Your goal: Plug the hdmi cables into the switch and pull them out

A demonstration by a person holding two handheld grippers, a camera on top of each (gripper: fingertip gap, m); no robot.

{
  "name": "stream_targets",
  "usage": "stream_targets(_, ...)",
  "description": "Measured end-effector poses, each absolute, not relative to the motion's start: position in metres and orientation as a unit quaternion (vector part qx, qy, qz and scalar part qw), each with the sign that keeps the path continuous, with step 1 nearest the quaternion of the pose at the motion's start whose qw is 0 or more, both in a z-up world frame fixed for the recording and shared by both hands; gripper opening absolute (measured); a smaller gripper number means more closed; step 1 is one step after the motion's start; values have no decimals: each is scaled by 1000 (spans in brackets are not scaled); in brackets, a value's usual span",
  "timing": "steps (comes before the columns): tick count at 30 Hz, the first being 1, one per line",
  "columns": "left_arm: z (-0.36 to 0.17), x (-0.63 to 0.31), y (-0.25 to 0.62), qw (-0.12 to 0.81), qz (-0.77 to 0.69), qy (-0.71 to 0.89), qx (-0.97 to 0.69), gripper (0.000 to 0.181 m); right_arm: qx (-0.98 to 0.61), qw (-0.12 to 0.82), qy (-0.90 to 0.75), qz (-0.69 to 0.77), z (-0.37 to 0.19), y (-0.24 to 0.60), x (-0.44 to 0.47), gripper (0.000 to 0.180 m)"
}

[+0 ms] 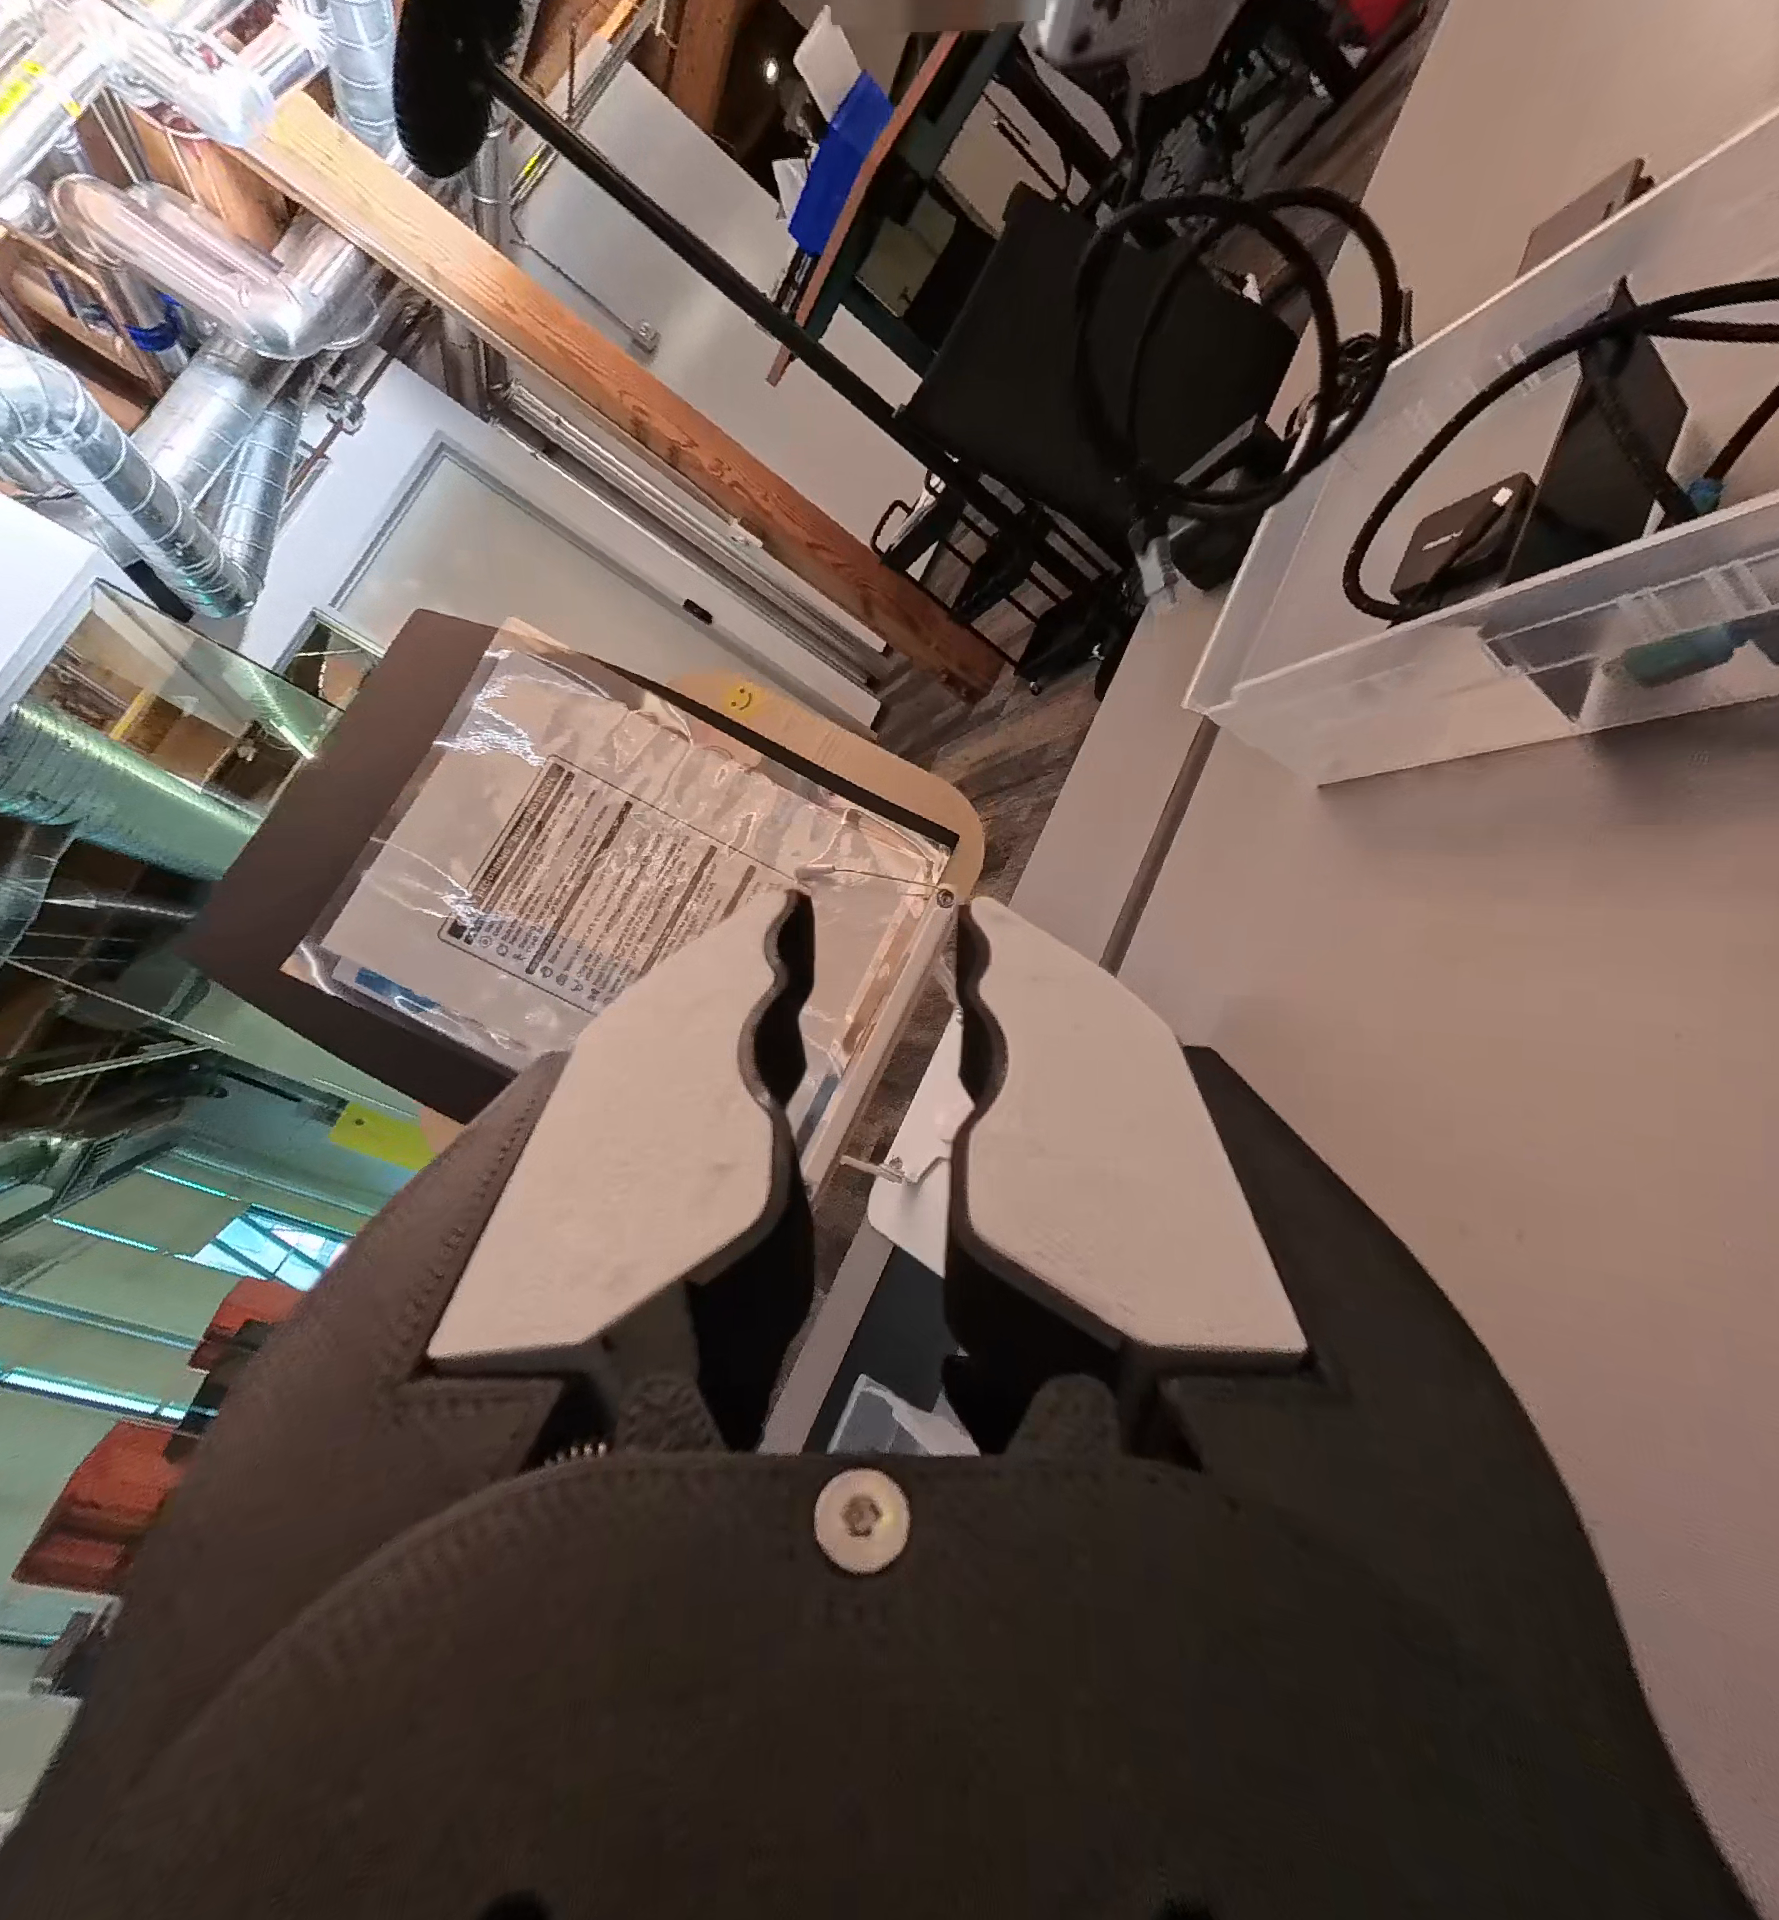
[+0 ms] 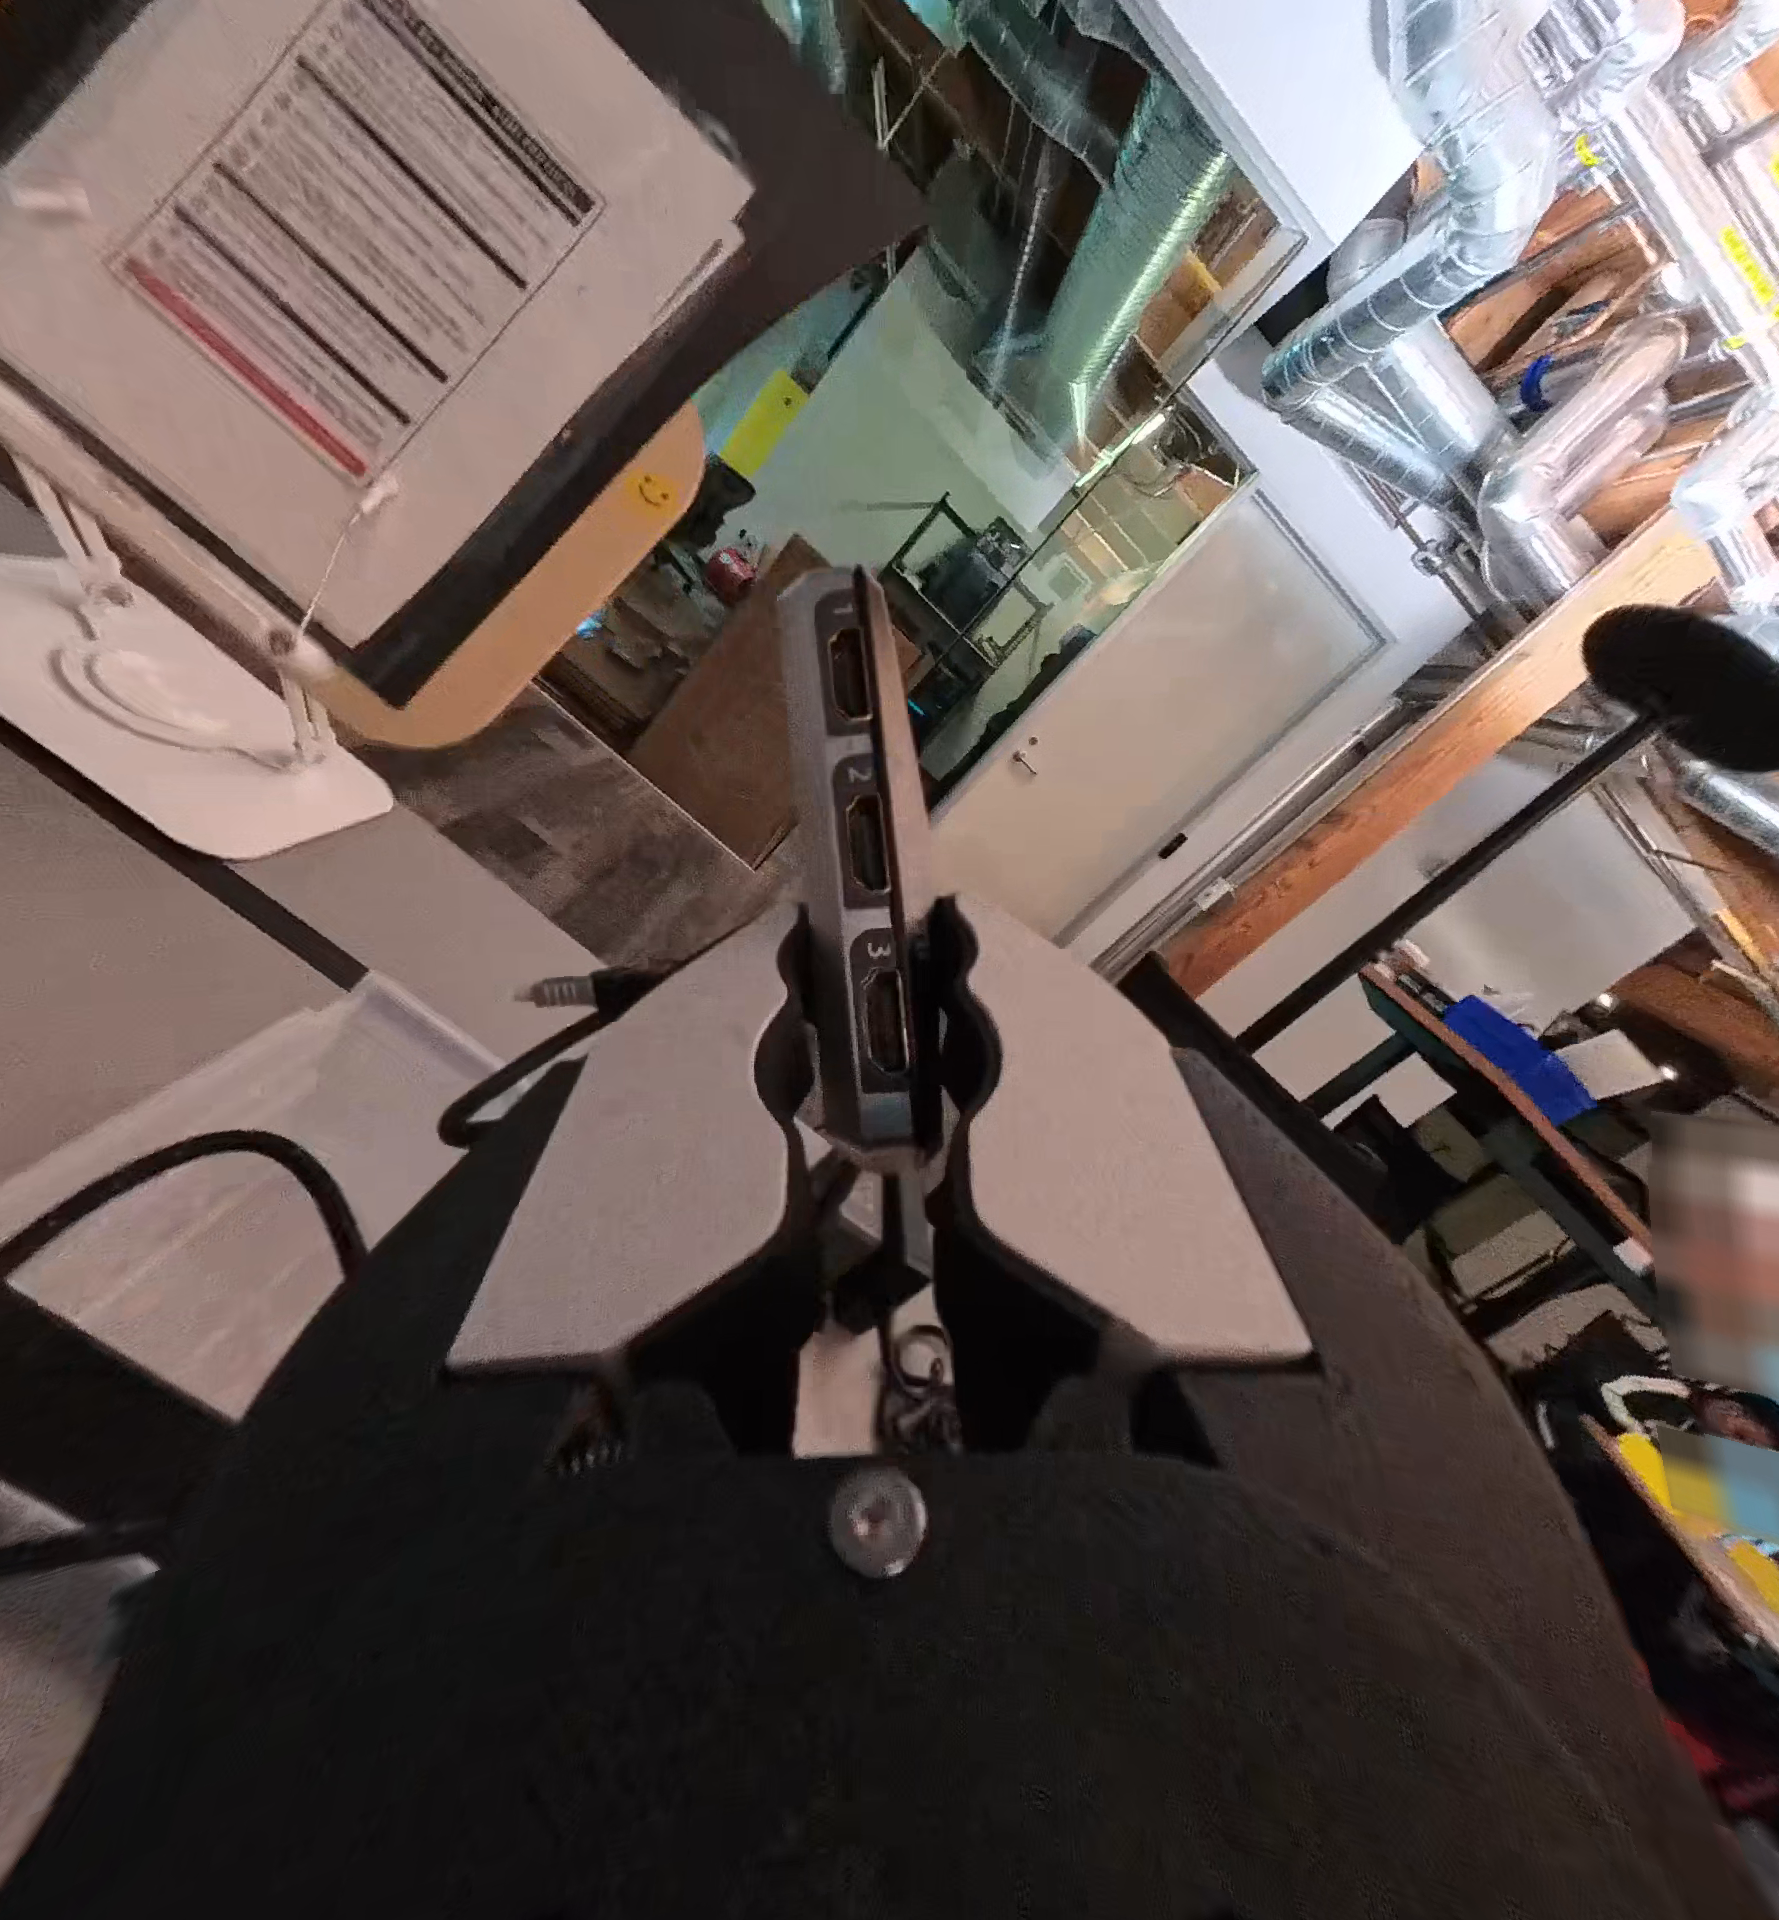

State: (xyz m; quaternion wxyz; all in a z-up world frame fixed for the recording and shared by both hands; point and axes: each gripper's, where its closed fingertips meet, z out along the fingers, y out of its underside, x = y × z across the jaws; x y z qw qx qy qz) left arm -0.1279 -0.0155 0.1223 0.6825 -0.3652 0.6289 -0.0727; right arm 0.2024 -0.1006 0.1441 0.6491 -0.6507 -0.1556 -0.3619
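In the left wrist view, the left gripper (image 1: 880, 914) fills the lower centre, jaws parted with nothing between them; black cables (image 1: 1425, 436) loop in a clear bin (image 1: 1280, 665) at upper right. In the right wrist view, the right gripper (image 2: 864, 925) at centre clamps the grey switch (image 2: 843, 790), its three ports empty, upright.

switch (image 2: 869, 862) base hidden between fingers | cable (image 2: 241, 1164) cut off (left edge)

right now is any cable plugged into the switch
No, all three ports on the switch, clamped in the right gripper, are empty.
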Motion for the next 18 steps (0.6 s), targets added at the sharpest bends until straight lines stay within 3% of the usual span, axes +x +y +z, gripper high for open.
stream_targets(8,122,-127,-17,681,-80,630,-365,22,-619,676,-262,-301,104,-118,215,22)
stream_targets(15,119,-124,-21,677,-80,636,-361,20,-636,701,-236,-219,80,-124,232,22)
stream_targets(18,116,-122,-22,674,-81,640,-361,20,-706,658,-214,-148,45,-109,238,22)
